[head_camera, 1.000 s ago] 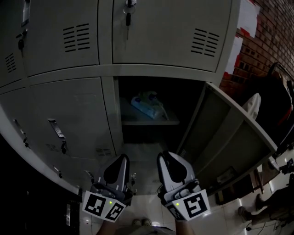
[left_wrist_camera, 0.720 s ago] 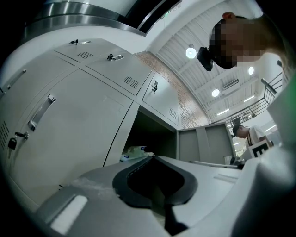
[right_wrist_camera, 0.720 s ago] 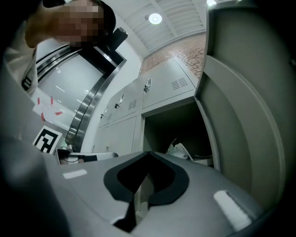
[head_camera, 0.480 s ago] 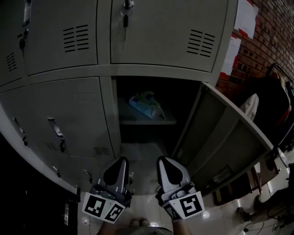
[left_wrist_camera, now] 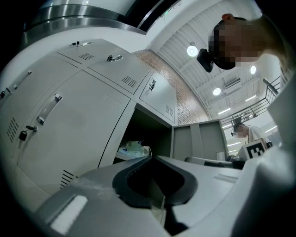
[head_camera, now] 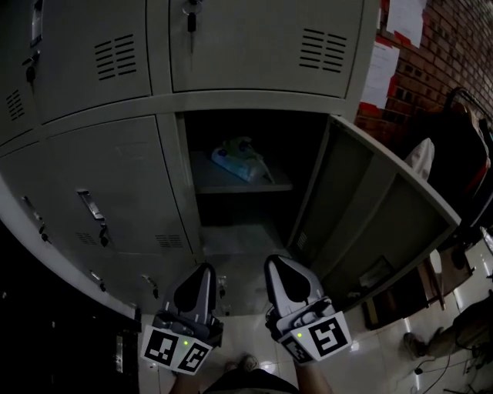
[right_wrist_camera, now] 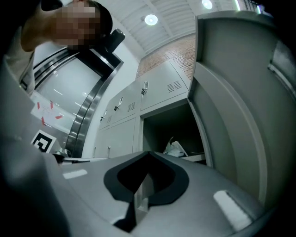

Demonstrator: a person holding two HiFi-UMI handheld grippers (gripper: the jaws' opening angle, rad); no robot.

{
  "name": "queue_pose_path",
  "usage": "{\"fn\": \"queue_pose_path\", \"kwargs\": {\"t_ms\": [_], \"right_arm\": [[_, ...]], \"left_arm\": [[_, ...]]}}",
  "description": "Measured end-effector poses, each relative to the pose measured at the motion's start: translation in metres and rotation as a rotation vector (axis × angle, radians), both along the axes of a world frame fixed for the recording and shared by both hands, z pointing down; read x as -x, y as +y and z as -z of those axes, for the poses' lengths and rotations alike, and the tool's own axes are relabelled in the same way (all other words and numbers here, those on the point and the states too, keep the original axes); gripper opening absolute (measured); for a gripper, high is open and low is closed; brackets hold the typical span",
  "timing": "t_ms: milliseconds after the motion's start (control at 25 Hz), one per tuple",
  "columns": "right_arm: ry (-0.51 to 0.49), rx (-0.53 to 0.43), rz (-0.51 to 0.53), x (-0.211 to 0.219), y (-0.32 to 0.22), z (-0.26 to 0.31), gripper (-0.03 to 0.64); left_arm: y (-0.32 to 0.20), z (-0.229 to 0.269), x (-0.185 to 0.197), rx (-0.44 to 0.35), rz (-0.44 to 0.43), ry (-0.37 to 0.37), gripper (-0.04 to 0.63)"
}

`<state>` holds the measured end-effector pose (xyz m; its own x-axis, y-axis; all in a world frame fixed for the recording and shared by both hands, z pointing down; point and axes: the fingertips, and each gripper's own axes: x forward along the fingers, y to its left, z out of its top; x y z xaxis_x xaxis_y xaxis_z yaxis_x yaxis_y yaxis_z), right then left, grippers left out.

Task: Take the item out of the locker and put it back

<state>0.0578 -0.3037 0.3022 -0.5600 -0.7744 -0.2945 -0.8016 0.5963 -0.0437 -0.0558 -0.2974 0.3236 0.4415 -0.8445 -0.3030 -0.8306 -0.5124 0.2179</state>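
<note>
The item, a crumpled blue-green plastic packet (head_camera: 237,159), lies on the shelf (head_camera: 254,185) inside the open lower locker. It also shows as the packet (left_wrist_camera: 134,149) in the left gripper view and the packet (right_wrist_camera: 178,149) in the right gripper view. The locker door (head_camera: 370,223) stands swung out to the right. My left gripper (head_camera: 196,281) and right gripper (head_camera: 286,275) hang side by side below and in front of the opening, well short of the packet. Both point up toward it. Each has its jaws together with nothing between them.
Closed grey lockers (head_camera: 100,177) surround the open one, with keys in the upper doors (head_camera: 190,15). A brick wall with papers (head_camera: 393,69) and dark gear (head_camera: 462,154) stand at the right. Below is pale tiled floor (head_camera: 246,338). Another person (left_wrist_camera: 252,134) stands far off.
The locker now sits higher and further left in the head view. Both grippers stay low before the opening, a little further from it, still holding nothing.
</note>
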Motion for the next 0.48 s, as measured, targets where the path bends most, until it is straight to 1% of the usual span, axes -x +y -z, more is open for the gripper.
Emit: {"fn": "queue_pose_path", "kwargs": {"t_ms": [120, 240, 360, 480], "right_arm": [[0.003, 0.012, -0.003, 0.002, 0.021, -0.018, 0.003], [0.003, 0.043, -0.009, -0.001, 0.051, -0.042, 0.003], [-0.006, 0.072, -0.016, 0.001, 0.086, -0.063, 0.003], [-0.011, 0.077, -0.004, 0.011, 0.134, -0.074, 0.003]], "left_arm": [[0.017, -0.022, 0.004, 0.019, 0.001, 0.012, 0.003], [0.048, -0.046, 0.003, 0.038, -0.013, 0.012, 0.003], [0.086, -0.062, 0.005, 0.041, -0.023, 0.020, 0.003], [0.134, -0.073, 0.013, 0.040, -0.020, 0.021, 0.003]]}}
